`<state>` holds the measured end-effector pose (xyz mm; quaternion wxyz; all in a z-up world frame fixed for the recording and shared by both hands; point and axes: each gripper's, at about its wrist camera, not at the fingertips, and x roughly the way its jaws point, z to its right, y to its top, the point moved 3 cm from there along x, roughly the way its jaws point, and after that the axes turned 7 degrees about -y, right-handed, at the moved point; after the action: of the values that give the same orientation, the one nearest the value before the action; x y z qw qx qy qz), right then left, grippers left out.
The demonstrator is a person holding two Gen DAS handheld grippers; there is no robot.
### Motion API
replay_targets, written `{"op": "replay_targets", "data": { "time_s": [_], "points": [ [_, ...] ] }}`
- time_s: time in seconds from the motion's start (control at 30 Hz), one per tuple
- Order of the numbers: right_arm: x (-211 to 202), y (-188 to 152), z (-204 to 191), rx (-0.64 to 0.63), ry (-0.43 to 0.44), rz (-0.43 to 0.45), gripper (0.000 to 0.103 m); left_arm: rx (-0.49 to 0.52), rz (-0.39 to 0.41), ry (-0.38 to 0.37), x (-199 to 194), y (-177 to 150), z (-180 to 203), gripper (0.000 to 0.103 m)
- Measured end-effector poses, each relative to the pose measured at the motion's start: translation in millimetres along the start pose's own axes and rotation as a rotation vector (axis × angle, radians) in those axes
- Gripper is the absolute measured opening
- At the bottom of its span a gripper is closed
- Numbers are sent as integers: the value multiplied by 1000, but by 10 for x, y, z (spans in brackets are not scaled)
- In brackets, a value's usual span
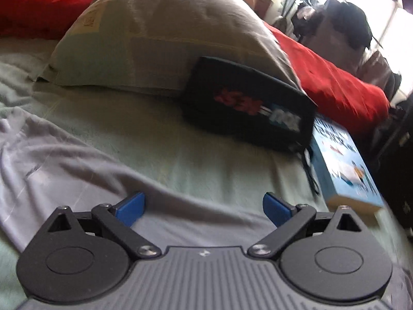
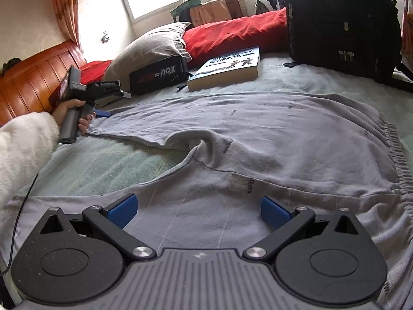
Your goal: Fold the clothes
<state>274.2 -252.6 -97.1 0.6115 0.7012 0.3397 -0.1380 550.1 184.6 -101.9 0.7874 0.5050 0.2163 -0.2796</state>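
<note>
Grey sweatpants [image 2: 258, 139] lie spread on the pale green bed sheet [image 2: 103, 162], waistband at the right, both legs stretching left. My right gripper [image 2: 197, 211] hovers open over the near leg, blue pads wide apart with nothing between them. My left gripper [image 1: 204, 210] is open too, low over the end of the far leg [image 1: 64, 160]. In the right wrist view a hand in a white fluffy sleeve holds the left gripper [image 2: 103, 113] at that leg's cuff, and whether it touches the cloth is unclear.
A grey pillow [image 1: 165, 33], a black pouch [image 1: 247, 103] and a blue book [image 1: 343, 165] lie beyond the pants. A red quilt [image 2: 237, 36] runs along the back and a black backpack [image 2: 340, 25] stands at the right. The wooden headboard [image 2: 33, 82] is on the left.
</note>
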Motion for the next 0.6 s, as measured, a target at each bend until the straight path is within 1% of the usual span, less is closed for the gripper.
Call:
{"op": "replay_targets", "data": {
  "time_s": [0.03,0.1,0.17,0.27,0.37,0.4,0.43,0.6],
  "points": [
    [5,-4,2,-2,1,3,103,5,14,24,39,26,-54,97],
    [21,-17,-2,-11,0,11,103,60,51,188,54,104,-188,97],
    [32,-30,-7,-20,-2,20,103,50,60,313,36,159,-326,96],
    [44,-36,-6,-20,-3,29,103,16,99,249,-115,178,-363,97],
    [43,-36,-5,-17,-2,31,103,114,104,184,-231,155,-231,97],
    [44,-36,-8,-17,-3,31,103,152,83,159,-226,145,-196,97],
    [45,-37,-8,-18,-3,31,103,168,54,128,-212,128,-199,98],
    [49,-40,-8,-22,-5,30,103,60,-13,281,-76,120,-483,97]
  ]
}}
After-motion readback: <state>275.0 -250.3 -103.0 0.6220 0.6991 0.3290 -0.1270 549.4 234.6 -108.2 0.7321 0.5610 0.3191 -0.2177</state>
